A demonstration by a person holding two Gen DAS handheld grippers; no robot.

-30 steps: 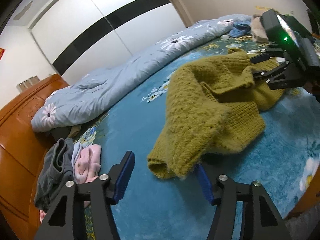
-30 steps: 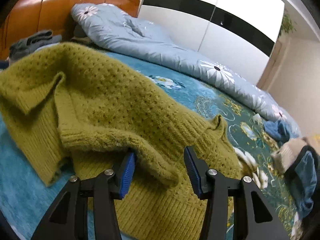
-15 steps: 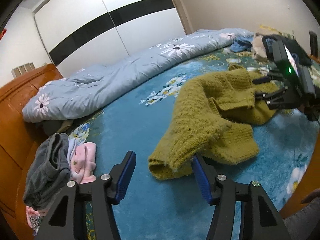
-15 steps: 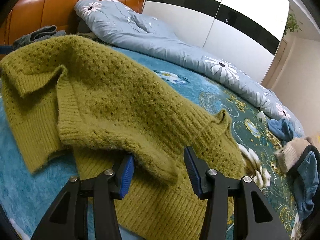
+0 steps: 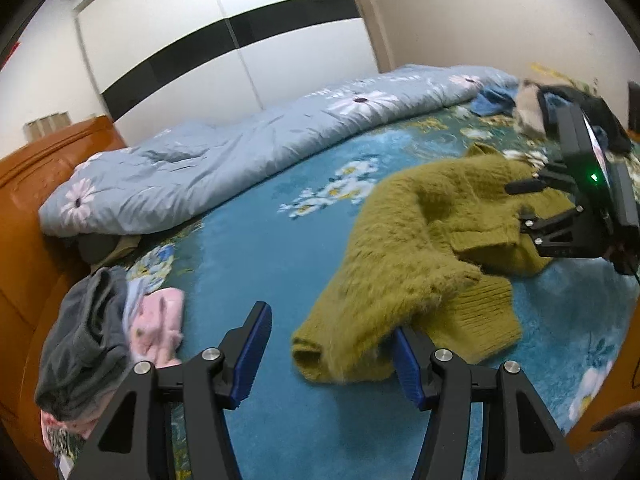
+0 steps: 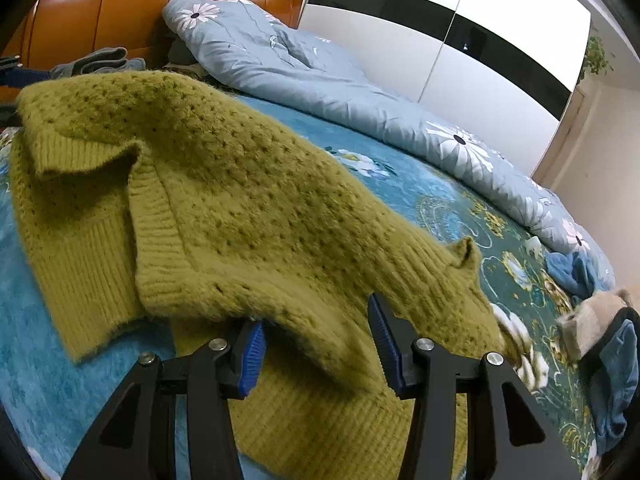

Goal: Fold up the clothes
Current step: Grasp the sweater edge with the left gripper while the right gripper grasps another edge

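Note:
An olive-green knit sweater [image 5: 424, 248] lies crumpled on the blue floral bedspread [image 5: 248, 264]; it fills the right wrist view [image 6: 224, 208]. My left gripper [image 5: 328, 352] is open, its right finger against the sweater's near sleeve end. My right gripper [image 6: 316, 344] is open with a folded ribbed edge of the sweater lying between its jaws. It shows in the left wrist view [image 5: 532, 216] at the sweater's far right side.
A light blue floral duvet [image 5: 248, 148] runs along the far side of the bed. A grey and pink pile of clothes [image 5: 108, 336] sits by the wooden headboard [image 5: 28, 208]. More blue and beige clothes [image 6: 600, 320] lie at the bed's foot.
My left gripper has pulled back and up a little, so the sweater looks smaller and further off. The right gripper stays open at the ribbed edge, slightly lower over it.

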